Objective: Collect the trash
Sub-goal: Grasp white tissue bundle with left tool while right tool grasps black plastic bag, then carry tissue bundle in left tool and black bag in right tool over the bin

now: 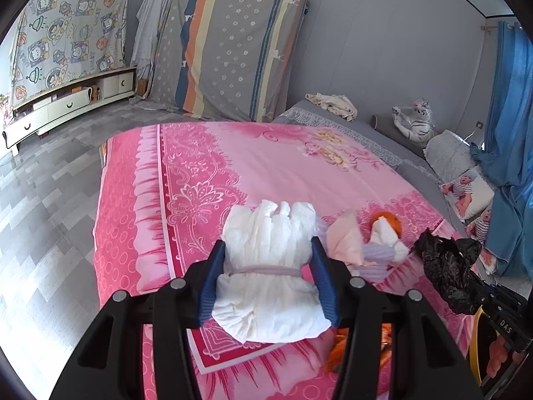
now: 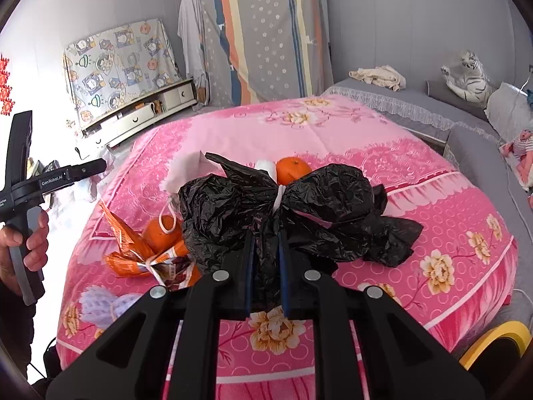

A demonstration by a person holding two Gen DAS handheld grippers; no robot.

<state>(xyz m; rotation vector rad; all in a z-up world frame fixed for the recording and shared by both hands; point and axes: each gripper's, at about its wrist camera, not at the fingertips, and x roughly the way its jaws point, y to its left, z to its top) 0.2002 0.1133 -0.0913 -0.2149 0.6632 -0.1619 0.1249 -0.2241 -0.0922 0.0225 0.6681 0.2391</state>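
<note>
The left hand-held gripper (image 1: 266,263) is pinching the white bundle (image 1: 268,266) crosswise, while the right hand-held gripper (image 2: 266,260) is clamping the black bag (image 2: 283,206), both above the bed's (image 2: 449,220) near edge.

Black bag (image 2: 283,206): thin crinkled plastic, slightly glossy. White bundle (image 1: 269,266): soft, matt, creased plastic. Bedspread (image 1: 206,173): printed cloth. Floor (image 1: 43,200): glossy tile.

Two close wrist views, angled down, sharing pink bed (image 1: 206,166)
</note>
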